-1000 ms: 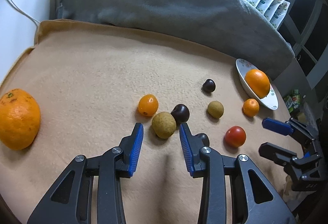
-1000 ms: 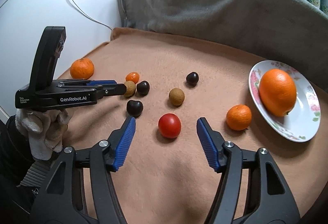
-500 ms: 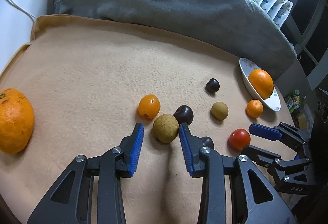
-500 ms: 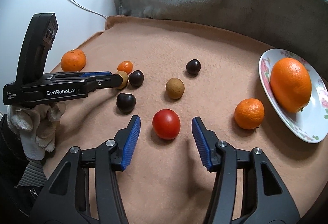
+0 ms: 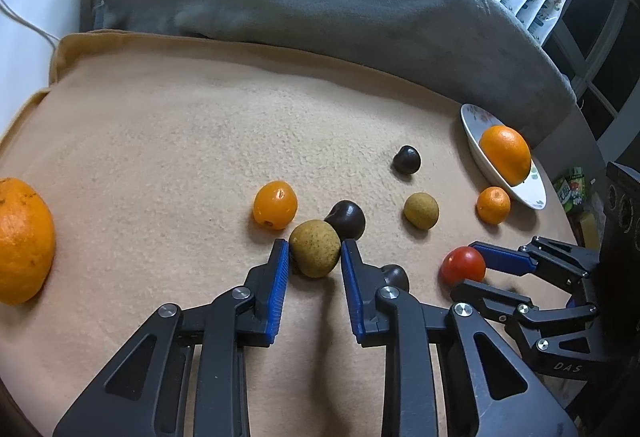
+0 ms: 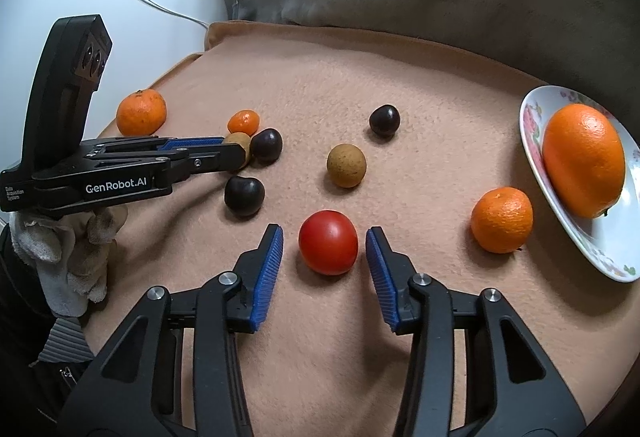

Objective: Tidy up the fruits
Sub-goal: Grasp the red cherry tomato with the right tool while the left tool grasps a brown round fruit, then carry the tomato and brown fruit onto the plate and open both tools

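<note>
Left gripper (image 5: 314, 257) is closing on a tan fruit (image 5: 315, 253), pads touching. Right gripper (image 6: 324, 251) is closing around the red tomato (image 6: 328, 247), gaps remaining. Three dark fruits, two tan.

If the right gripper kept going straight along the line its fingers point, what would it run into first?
The red tomato. It sits between the closing jaws of the right gripper, with small gaps at both pads, so the pads are not pressing it yet. Beyond it, roughly in line, lies a tan round fruit, though depth is hard to judge.

Open blanket (image 5: 168, 141) far left; fruit cluster (image 5: 346, 219) crowding centre, plate (image 6: 592, 245) right.
</note>
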The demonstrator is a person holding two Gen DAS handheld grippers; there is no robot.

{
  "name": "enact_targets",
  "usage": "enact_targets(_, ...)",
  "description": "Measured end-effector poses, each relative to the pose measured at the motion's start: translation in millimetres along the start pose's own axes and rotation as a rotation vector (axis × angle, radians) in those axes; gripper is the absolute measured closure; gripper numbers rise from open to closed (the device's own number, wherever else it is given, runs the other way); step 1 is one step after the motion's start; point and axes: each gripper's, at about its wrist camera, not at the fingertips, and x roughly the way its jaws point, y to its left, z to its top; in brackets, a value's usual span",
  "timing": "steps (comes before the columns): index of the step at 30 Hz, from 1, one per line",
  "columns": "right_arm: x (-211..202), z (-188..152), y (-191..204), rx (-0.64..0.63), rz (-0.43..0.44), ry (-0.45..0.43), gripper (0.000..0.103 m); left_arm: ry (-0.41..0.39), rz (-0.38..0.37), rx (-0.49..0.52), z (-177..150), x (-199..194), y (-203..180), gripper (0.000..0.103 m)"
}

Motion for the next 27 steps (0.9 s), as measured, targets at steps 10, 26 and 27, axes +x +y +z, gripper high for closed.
enact_targets(10, -1.6, -1.4, -4.4, 0.026, 0.006, -0.01, 0.071, -0.025, 0.002, 0.006, 2.5, -12.3, -0.6, 0.078)
enact_targets(26, -70.9, -12.2, -43.2, 0.101, -0.055, -0.146, 0.071, -0.08, -0.042, 0.054, 15.2, -27.8, -38.8, 0.078)
enact_targets(27, -74.6, -12.8, -46.6, 0.106, -0.061, -0.152, 0.071, -0.083, -0.046, 0.053, 16.2, -28.0, -41.5, 0.078)
